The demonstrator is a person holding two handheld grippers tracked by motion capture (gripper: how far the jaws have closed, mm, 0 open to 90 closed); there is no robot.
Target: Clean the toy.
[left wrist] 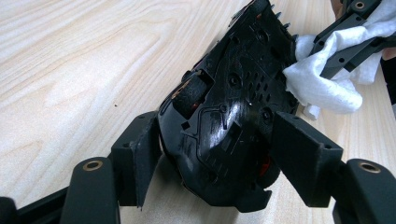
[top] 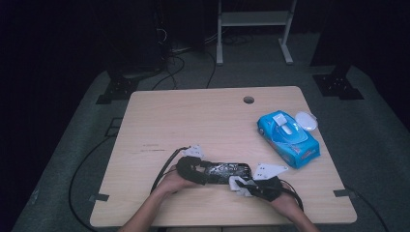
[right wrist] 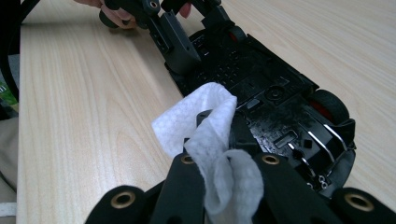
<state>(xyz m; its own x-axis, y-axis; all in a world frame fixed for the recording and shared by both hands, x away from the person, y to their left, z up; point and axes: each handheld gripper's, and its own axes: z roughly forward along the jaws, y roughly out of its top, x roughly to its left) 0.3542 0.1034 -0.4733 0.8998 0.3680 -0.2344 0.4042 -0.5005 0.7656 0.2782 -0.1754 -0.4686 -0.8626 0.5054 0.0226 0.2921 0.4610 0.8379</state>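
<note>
The left hand-held gripper (left wrist: 210, 158) is clamped on one end of a black toy car (left wrist: 233, 116), which is turned underside up near the front edge of the desk (top: 193, 116). The right hand-held gripper (right wrist: 224, 140), jaws pinched together on a white wipe (right wrist: 210, 121), presses it against the car's other end. A blue wipe pack (top: 288, 137) lies beyond the car, well apart, toward the right gripper's side.

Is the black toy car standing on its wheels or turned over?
Turned over: the toy car shows its flat underside with screw holes, and a wheel faces up.
</note>
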